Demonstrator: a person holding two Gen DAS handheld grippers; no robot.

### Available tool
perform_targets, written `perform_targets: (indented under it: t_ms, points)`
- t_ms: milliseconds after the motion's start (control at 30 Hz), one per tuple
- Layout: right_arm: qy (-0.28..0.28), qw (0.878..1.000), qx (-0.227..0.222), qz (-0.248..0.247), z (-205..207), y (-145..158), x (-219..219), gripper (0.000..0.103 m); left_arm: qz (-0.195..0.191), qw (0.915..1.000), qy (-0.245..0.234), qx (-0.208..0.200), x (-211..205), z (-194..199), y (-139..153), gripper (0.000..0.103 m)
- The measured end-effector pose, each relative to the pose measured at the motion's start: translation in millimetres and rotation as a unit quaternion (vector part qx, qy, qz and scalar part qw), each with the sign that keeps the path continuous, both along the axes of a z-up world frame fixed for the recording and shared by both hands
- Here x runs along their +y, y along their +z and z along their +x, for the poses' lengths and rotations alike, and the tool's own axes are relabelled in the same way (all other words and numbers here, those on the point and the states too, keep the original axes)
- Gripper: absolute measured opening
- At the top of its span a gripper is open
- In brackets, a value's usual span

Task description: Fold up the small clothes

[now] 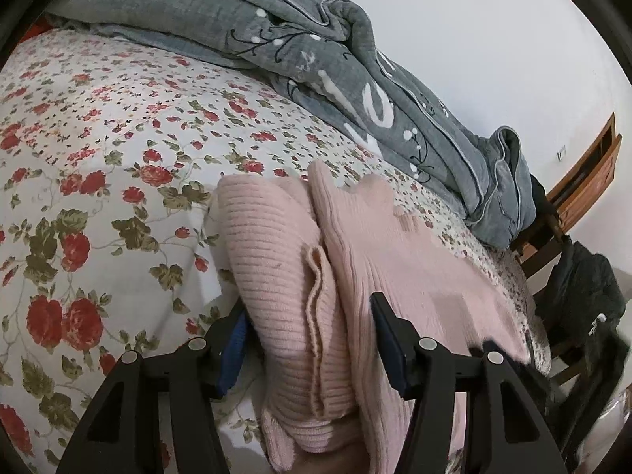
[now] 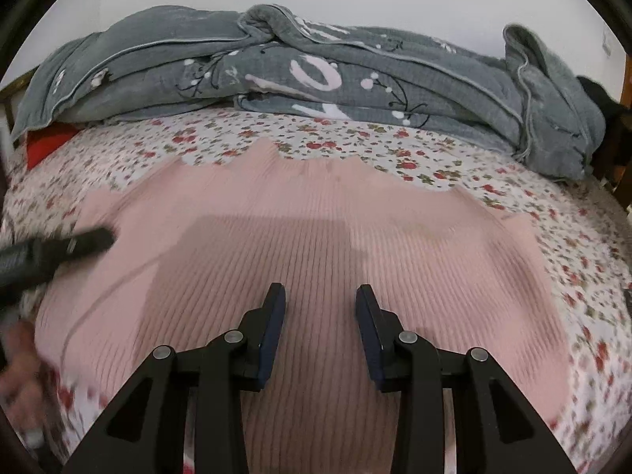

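A pink ribbed knit sweater [image 2: 316, 245] lies spread on the flowered bed sheet [image 2: 395, 146], its scalloped hem toward the grey quilt. In the left wrist view the sweater [image 1: 414, 260] has a folded sleeve [image 1: 276, 260] lying along its left side. My left gripper [image 1: 310, 312] is open, its fingers on either side of the sleeve's cuff, close above it. My right gripper [image 2: 320, 300] is open and empty just above the middle of the sweater. The left gripper's body shows blurred in the right wrist view [image 2: 59, 249], at the sweater's left edge.
A crumpled grey quilt [image 2: 316, 79] with white letters lies along the far side of the bed. A red item [image 2: 43, 142] sits at the far left. A wooden chair with dark clothes [image 1: 580, 296] stands beside the bed, and a wooden drawer unit [image 1: 592, 173] behind it.
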State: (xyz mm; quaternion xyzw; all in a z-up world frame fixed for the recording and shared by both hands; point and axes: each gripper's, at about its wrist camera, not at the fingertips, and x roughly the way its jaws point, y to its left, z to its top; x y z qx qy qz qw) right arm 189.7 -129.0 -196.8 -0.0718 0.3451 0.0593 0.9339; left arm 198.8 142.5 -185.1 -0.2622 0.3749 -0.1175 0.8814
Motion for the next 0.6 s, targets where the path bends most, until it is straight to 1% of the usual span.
perform_targets:
  t_ms: [67,133,233,333,467,567,600]
  points:
    - [0.001,1.000,-0.003,-0.006,-13,-1,-2,0.037,0.001,1.0000,0.002,-0.001,-1,-1,0,0.056]
    - [-0.001,1.000,0.003,-0.011,-26,-5,-3,0.037,0.009,0.9999,-0.002,-0.003,-4,-4,0,0.056]
    - [0.001,1.000,0.004,-0.008,-41,-12,-8,0.037,0.021,0.9997,-0.010,-0.008,-8,-8,0,0.056]
    - [0.000,1.000,0.001,-0.005,-56,-15,-12,0.037,0.022,0.9996,-0.013,-0.010,-9,-11,-1,0.056]
    - [0.015,1.000,0.009,-0.002,-71,-16,-17,0.037,0.028,0.9995,-0.010,-0.008,-11,-11,-2,0.056]
    - [0.034,0.999,0.025,0.026,-79,-13,-30,0.037,0.036,0.9993,-0.005,0.002,-14,-8,-2,0.056]
    - [0.039,0.998,0.031,0.040,-81,-12,-36,0.037,0.038,0.9992,-0.001,0.008,-15,-7,0,0.050]
